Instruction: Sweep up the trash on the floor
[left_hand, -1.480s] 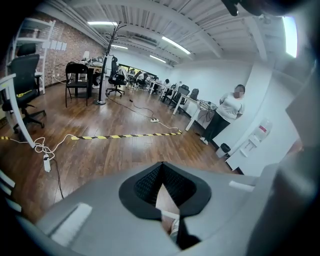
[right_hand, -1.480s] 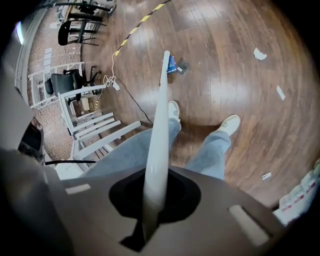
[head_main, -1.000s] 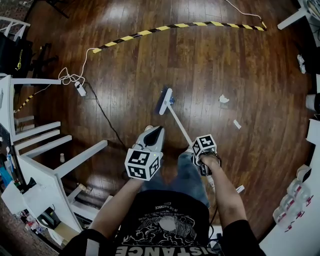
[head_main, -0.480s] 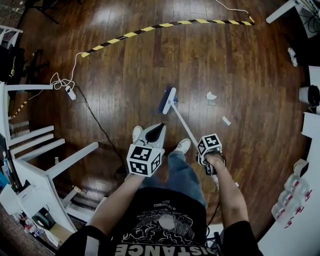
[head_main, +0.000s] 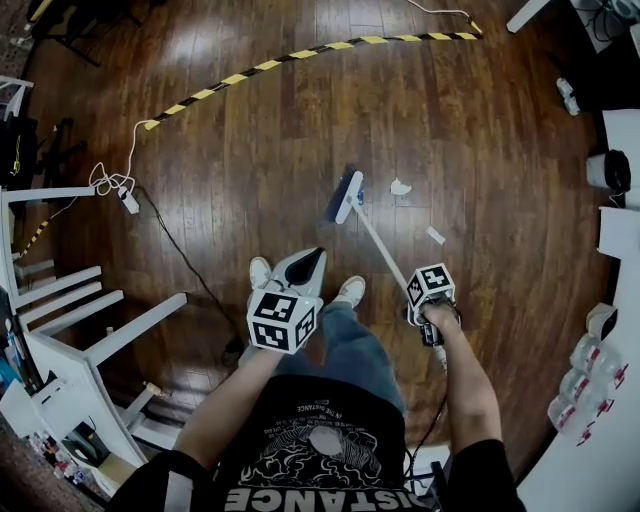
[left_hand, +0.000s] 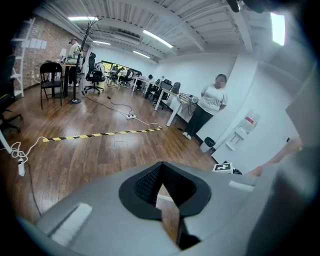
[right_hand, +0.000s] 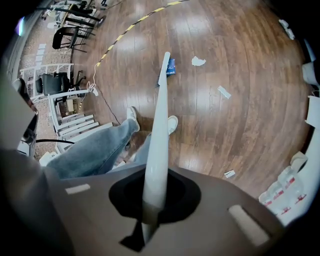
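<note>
Your broom (head_main: 380, 245) slants down to the wooden floor (head_main: 250, 130), its head just ahead of your shoes. A crumpled paper scrap (head_main: 399, 187) lies just beside the head, and a paper strip (head_main: 435, 236) lies near the handle's right. Your right gripper (right_hand: 150, 207) is clenched on the white handle. Your left gripper (left_hand: 162, 192) hangs above your left shoe (head_main: 260, 272), its jaws seemingly pressed together on nothing. Beyond runs striped tape (head_main: 300, 55).
</note>
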